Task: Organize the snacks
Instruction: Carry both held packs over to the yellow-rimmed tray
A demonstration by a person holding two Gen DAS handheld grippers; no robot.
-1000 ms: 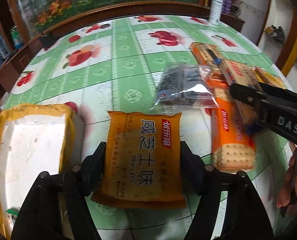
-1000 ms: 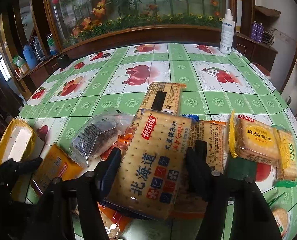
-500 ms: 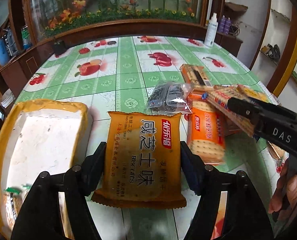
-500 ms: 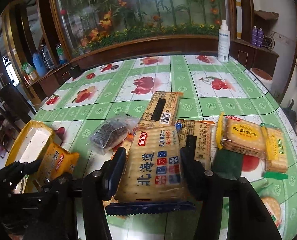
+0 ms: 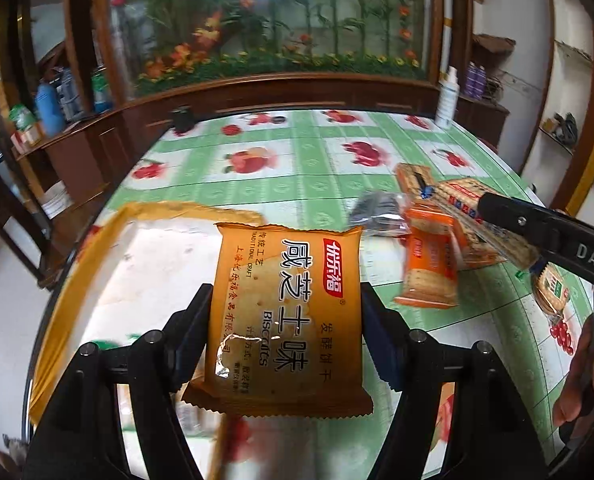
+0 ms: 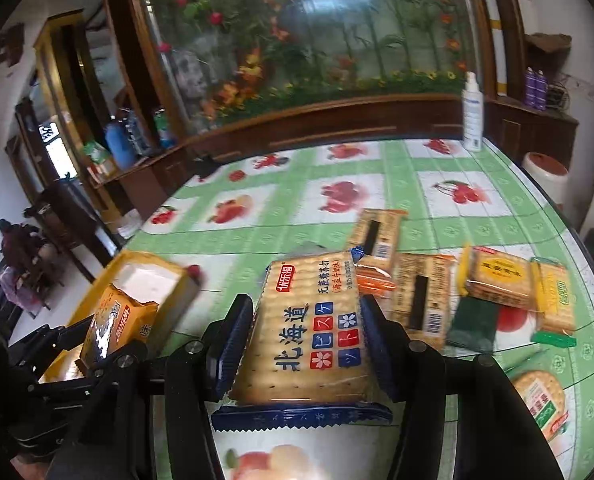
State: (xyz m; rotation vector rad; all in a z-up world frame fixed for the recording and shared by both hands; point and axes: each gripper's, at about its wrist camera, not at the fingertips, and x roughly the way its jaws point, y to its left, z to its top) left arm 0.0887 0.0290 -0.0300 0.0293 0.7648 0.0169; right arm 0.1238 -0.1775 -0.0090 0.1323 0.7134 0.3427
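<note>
My left gripper is shut on an orange biscuit packet and holds it in the air over the yellow tray with a white floor at the table's left edge. My right gripper is shut on a clear packet of crackers with a blue edge, lifted above the table. The left gripper with its orange packet shows in the right wrist view, over the tray. The right gripper with its packet shows at the right of the left wrist view.
Several biscuit packets lie on the green fruit-print tablecloth: an orange one, a clear dark one, two brown ones, yellow ones. A white bottle stands at the far edge. A wooden ledge borders the table.
Both grippers have risen with their packets. The left one has moved left from over the tablecloth to over the yellow tray. The right one has lifted clear of the pile.
</note>
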